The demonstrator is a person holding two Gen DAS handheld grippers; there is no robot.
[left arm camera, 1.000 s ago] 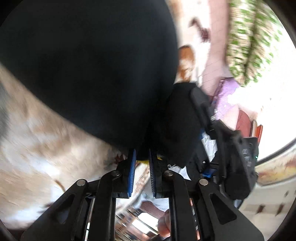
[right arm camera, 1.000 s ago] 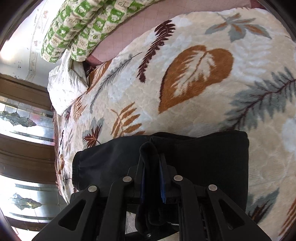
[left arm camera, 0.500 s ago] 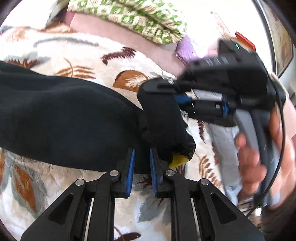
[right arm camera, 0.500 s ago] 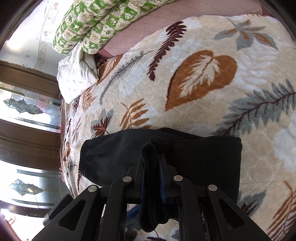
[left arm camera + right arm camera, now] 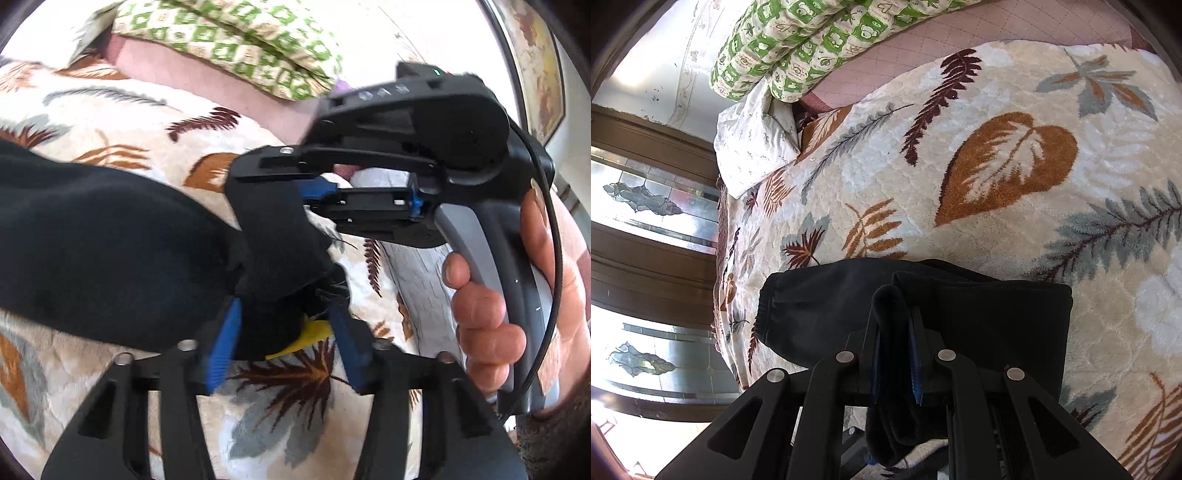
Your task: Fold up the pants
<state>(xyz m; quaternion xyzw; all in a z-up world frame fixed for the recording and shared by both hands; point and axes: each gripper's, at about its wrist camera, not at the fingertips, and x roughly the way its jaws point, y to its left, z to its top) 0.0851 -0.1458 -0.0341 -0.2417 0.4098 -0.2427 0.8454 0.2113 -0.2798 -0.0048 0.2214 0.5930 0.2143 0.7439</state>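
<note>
The left claw point(image 5: 284, 336) has just been opening; its blue pads point(image 5: 225, 339) stand apart around a bunched end of the black pants point(image 5: 110, 240), seemingly no longer pressing it. The right claw point(image 5: 895, 354) is clamped on another fold. Beyond, the pants lie across the leaf-patterned blanket point(image 5: 997, 166) on the bed.

left gripper point(image 5: 284, 339): fingers just opening, apart | right gripper point(image 5: 895, 350): fingers clamped, hand point(image 5: 517, 295) on handle
</note>
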